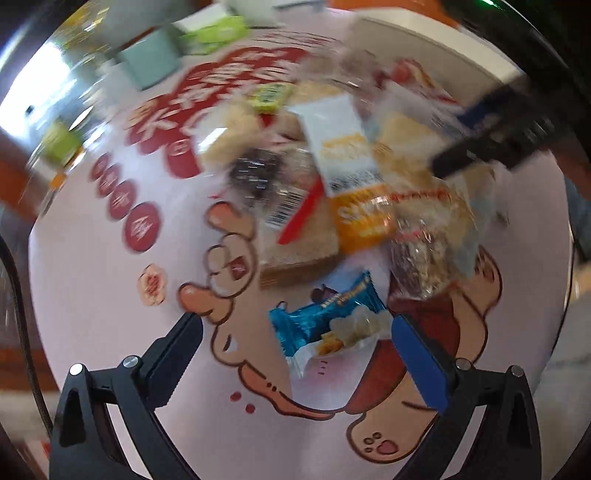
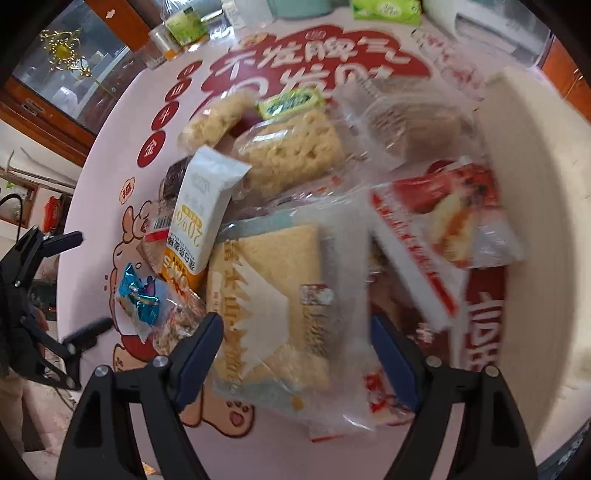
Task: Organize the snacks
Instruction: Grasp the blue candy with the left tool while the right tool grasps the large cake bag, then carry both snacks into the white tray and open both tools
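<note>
A heap of wrapped snacks lies on the round pink cartoon-print table [image 1: 92,280]. In the left wrist view my left gripper [image 1: 295,343] is open just above the table. A small blue snack packet [image 1: 325,321] lies flat between its fingertips, nearer the right finger. Past it are a white-and-orange packet [image 1: 340,147] and a brown wafer pack [image 1: 295,251]. In the right wrist view my right gripper [image 2: 295,332] is open, straddling a large pale yellow cracker pack [image 2: 266,295]. A red-and-white bag [image 2: 454,214] lies to its right. The left gripper [image 2: 79,284] shows at the left edge there.
A cream-white tray [image 2: 535,147] stands along the table's right side. At the far edge are a green tissue pack [image 2: 384,9], a teal container [image 1: 151,62] and a green-lidded jar [image 2: 181,26]. Bare tablecloth lies left of the heap. A wooden glass-fronted cabinet [image 2: 66,74] stands beyond.
</note>
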The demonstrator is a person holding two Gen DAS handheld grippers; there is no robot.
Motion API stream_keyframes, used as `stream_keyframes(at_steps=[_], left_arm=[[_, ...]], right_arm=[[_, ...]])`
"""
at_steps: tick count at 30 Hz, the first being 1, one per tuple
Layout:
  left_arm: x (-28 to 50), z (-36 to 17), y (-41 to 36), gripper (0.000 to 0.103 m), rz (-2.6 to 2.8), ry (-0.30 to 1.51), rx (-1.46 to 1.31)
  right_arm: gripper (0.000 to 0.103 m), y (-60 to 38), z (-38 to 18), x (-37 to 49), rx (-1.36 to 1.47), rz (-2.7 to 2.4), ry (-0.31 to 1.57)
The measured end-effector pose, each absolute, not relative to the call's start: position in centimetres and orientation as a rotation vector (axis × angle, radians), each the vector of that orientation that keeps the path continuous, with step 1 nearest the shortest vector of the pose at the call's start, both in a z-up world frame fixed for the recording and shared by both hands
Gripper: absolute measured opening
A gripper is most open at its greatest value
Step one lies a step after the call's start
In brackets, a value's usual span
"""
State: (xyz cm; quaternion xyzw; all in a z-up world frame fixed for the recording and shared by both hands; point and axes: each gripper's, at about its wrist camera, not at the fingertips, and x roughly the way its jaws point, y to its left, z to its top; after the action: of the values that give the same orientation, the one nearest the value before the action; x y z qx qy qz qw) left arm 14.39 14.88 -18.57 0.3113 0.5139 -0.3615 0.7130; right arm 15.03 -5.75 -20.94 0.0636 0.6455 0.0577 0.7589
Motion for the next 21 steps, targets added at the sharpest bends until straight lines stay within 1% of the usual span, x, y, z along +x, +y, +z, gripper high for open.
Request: stream_keyframes(at_steps=[6,7,8,9,10,11,12,13,14,16,21], left_arm=[[13.8,-20.6,13.5,0.091,-0.902,1.12,0.859],[13.9,-21.0,13.3,0.086,-0.91,1.124,0.877],[13.9,-21.3,13.2,0.077,-0.916,1.128,0.887],[13.9,-21.6,13.0,0.072,-0.92,1.135,0.896],[14.0,-21.9,12.8,0.064,-0.924,1.151,0.902],[14.2,-21.8,12.8,0.05,-0.938,1.157,0.879],[14.4,-21.7,12.7,0.044,-0.946,1.168,0.858],[14.7,-21.7,12.6,0.035,-0.945,1.183,0.845],[15.0,-21.8,12.5,0.033,-0.936,1.193,0.833],[15.4,-21.7,12.5,0.028,-0.903,1.198,0.807],[17.1,-20.4,14.1,0.023,-0.842,1.27,0.576]], right_arm=[[0.082,-5.2,-23.1,15.6,0.169,0.179,1.464],[0.081,-5.1,-23.2,15.5,0.178,0.188,1.462],[0.078,-5.0,-23.1,15.4,0.179,0.198,1.454],[0.07,-5.0,-23.1,15.3,0.189,0.216,1.45],[0.057,-5.0,-23.0,15.2,0.207,0.233,1.448],[0.055,-5.0,-22.9,15.1,0.216,0.24,1.444],[0.049,-5.1,-22.7,14.9,0.22,0.245,1.435],[0.045,-5.2,-22.5,14.8,0.229,0.247,1.429],[0.042,-5.4,-22.2,14.6,0.239,0.247,1.42],[0.033,-5.4,-21.3,14.4,0.259,0.258,1.399],[0.022,-4.8,-18.5,13.5,0.213,0.246,1.334]])
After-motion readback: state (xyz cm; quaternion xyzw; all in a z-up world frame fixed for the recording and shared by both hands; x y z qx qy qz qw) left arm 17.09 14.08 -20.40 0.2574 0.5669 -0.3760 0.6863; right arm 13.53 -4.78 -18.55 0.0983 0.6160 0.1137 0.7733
